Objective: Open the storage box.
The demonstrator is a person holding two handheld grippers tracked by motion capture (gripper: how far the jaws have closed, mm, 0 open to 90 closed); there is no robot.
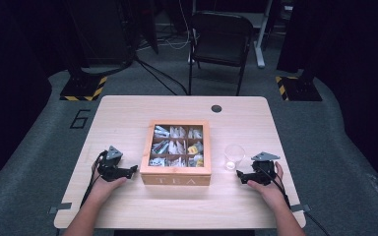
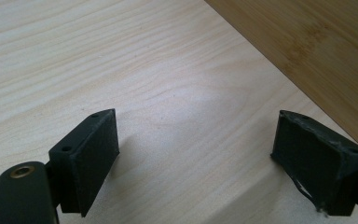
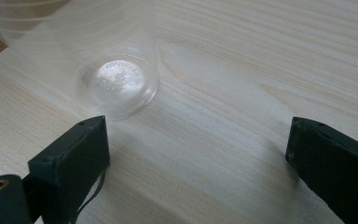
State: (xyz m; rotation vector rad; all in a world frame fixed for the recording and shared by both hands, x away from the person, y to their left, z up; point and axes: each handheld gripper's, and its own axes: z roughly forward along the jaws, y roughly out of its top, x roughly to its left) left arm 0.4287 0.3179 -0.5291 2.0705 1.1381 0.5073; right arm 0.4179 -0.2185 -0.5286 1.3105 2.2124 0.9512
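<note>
Two handheld grippers, black bodies. Left gripper [image 1: 134, 168]: grey three-cornered plate on top, black cable trailing back past wrist. Right gripper [image 1: 237, 174]: same grey plate, black cable running along forearm. Fingers [image 2: 89, 161] black, blocky, flat matte pads, small screw holes on upper faces. Brass-ringed hole on black part at lower left. Forearms bare, no sleeves visible.

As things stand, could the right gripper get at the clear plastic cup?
Probably yes. The right gripper rests open on the table, and the clear plastic cup stands upright just ahead of its jaws with bare wood between them. The tea box sits off to the cup's side, not in the path.
</note>
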